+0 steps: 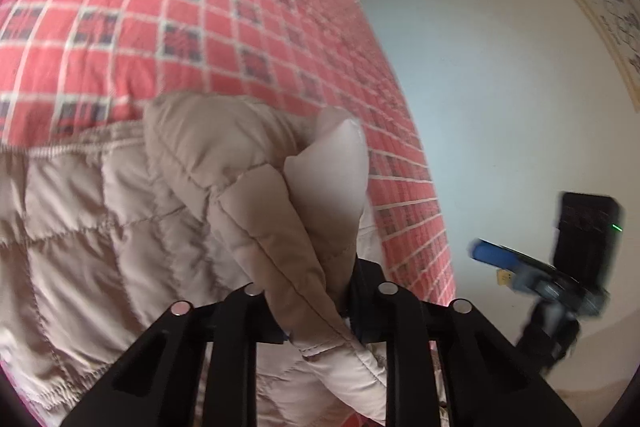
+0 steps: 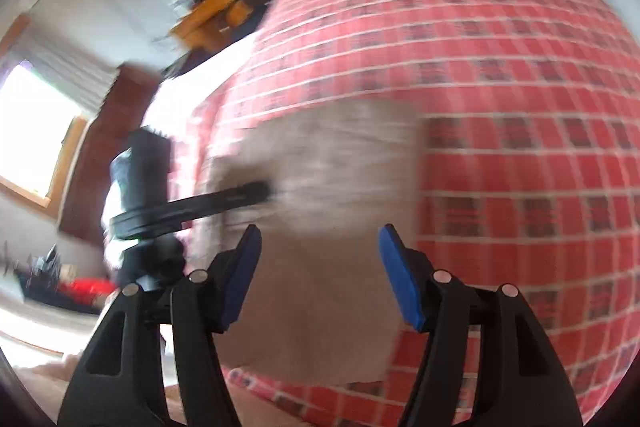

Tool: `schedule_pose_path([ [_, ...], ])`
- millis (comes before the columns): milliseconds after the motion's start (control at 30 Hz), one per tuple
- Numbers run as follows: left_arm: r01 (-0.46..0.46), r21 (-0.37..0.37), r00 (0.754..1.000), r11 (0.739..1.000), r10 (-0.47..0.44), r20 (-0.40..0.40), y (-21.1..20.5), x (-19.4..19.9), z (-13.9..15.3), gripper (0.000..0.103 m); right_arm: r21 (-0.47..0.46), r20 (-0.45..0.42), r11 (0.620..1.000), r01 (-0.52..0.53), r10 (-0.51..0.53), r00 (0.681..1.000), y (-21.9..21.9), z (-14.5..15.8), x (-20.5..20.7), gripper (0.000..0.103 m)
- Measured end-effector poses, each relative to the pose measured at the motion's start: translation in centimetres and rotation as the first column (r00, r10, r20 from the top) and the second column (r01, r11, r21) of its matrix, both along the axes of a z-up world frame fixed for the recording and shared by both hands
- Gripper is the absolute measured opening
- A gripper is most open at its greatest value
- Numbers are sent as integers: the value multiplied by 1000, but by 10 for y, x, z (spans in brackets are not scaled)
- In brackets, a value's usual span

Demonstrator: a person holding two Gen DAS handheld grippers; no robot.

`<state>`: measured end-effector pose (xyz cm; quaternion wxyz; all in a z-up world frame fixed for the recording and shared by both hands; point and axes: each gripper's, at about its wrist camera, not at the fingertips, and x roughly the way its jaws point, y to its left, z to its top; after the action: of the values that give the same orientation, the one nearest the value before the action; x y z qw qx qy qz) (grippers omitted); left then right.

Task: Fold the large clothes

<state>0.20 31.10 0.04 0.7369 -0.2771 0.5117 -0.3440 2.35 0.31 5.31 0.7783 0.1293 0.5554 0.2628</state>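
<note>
The right gripper (image 2: 320, 277), its blue fingers (image 2: 400, 279) apart, hangs over a blurred beige jacket (image 2: 332, 167) on a red checked bedspread (image 2: 500, 107).

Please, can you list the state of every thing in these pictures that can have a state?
Left gripper: shut on the quilted jacket, a fold lifted.
Quilted jacket: beige, lying on the checked bedspread, partly folded.
Right gripper: open, holds nothing, over the jacket.
Checked bedspread: spread flat over the bed.

Beige quilted jacket (image 1: 100, 227), diamond-stitched, paler lining at the folded part. Red bedspread (image 1: 240, 7) with white grid lines and dark navy checked squares (blurred in right wrist view). Black right gripper (image 2: 320, 279) arms, blue pads (image 2: 400, 279). White wall (image 1: 480, 67).
</note>
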Motion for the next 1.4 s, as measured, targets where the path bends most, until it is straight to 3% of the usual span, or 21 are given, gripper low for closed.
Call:
schedule_pose_path([
  [167,62,-55,989,997,-54,138,9,-14,50,16,21,-78,997,79,-78,994,-25,-35,10,63],
  [300,44,-82,986,996,-30,163,45,-19,60,16,64,-137,997,40,-31,990,-15,-53,6,63],
  [633,-74,-52,997,996,74,3,134,-19,-29,17,10,-158,986,-168,167,973,63,-70,-14,67],
  [767,-110,-52,993,993,108,-44,144,-20,-61,24,-26,-174,980,-198,191,966,84,-82,-17,68],
  [900,-162,-57,985,985,158,-69,148,-21,-70,33,-70,-177,977,-203,188,966,96,-90,-18,71],
  [1033,-223,31,971,974,225,-83,159,-34,-53,44,-92,-176,973,-210,192,966,103,-95,-23,73],
  [1200,-318,152,946,936,323,-10,185,-68,-2,45,-78,-170,977,-200,185,968,97,-96,-18,73],
  [1300,-285,153,958,946,287,7,173,-90,30,49,-88,-160,975,-203,187,969,95,-98,-15,73],
  [1400,-210,164,976,964,217,-26,141,-111,44,55,-94,-152,975,-201,186,971,96,-98,-14,73],
])
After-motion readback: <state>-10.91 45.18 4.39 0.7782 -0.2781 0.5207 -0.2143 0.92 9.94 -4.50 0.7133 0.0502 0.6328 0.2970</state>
